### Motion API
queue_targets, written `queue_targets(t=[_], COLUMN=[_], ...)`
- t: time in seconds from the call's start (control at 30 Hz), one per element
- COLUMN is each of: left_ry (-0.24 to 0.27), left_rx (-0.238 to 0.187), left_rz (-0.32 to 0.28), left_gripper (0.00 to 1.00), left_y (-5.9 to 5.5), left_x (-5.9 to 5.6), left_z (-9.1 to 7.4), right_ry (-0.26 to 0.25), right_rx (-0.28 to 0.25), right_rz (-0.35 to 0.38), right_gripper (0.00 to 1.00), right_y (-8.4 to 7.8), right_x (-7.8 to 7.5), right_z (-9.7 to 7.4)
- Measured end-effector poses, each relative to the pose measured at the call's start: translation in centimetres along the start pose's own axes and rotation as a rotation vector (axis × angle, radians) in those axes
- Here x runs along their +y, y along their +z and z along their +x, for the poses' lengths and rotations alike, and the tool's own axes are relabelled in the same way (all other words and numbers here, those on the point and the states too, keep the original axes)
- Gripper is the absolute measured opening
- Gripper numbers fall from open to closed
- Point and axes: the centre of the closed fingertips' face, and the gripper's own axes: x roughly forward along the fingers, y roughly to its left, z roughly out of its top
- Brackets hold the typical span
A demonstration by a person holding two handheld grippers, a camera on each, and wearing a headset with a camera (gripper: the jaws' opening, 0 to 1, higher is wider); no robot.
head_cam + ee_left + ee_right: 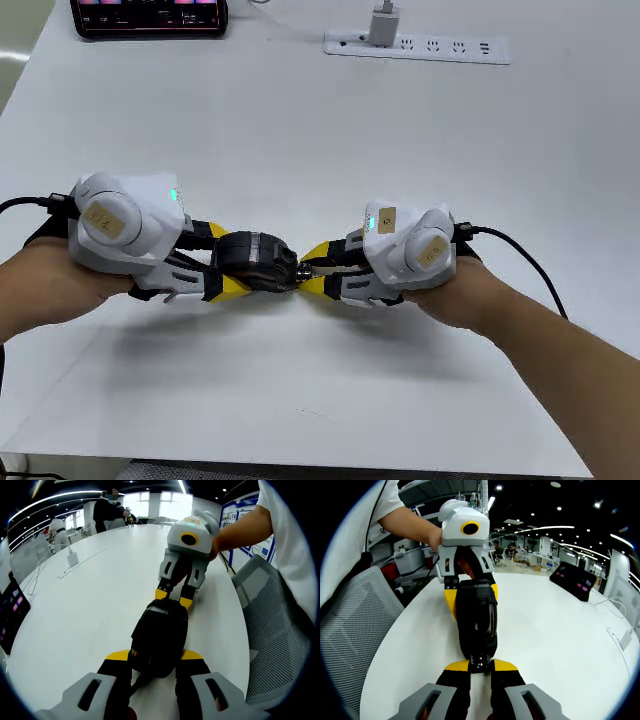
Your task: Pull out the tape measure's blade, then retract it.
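Left gripper [228,260] tight around tape measure [255,258]; right gripper [314,269] pinched on its blade tip [480,662]

Left gripper [225,260] and right gripper [313,268] facing tip to tip, both clamped, forearms angled outward

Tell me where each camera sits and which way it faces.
Head view: on the person's head, looking down at the table; both forearms, the left gripper and right gripper show.
Left gripper view: on the left gripper, facing the right gripper along the tape measure; own jaws below.
Right gripper view: on the right gripper, facing the left gripper; own jaws below.
Shared: the tape measure between both grippers.
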Motion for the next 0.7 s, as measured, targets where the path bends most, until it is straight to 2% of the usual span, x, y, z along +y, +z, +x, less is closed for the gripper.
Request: queue_targets(t=[0.4, 0.47, 0.5, 0.57, 0.7], left_ry=[-0.009, 0.005, -0.005, -0.008, -0.007], left_rx=[-0.009, 0.013, 0.007, -0.006, -0.007], left_rz=[0.003, 0.04, 0.027, 0.006, 0.013], left_gripper=[0.28, 0.27, 0.27, 0.27, 0.27], left_y=[-0.1, -0.41, -0.25, -0.13, -0.09], left_x=[-0.01, 0.25, -0.02, 0.18, 0.16], left_z=[-0.02, -0.06, 0.04, 0.02, 0.12], right_ry=[0.006, 0.007, 0.008, 0.01, 0.011], right_rx=[-0.003, -0.005, -0.007, -0.008, -0.002], right_rz=[-0.004, -0.002, 0.002, 0.005, -0.003], right_gripper=[0.11, 0.11, 0.11, 0.11, 0.1], right_y=[-0.01, -0.02, -0.03, 0.02, -0.06], right_x=[0.06, 0.08, 0.06, 0.09, 0.02], right_z=[-0.11, -0.13, -0.18, -0.23, -0.32])
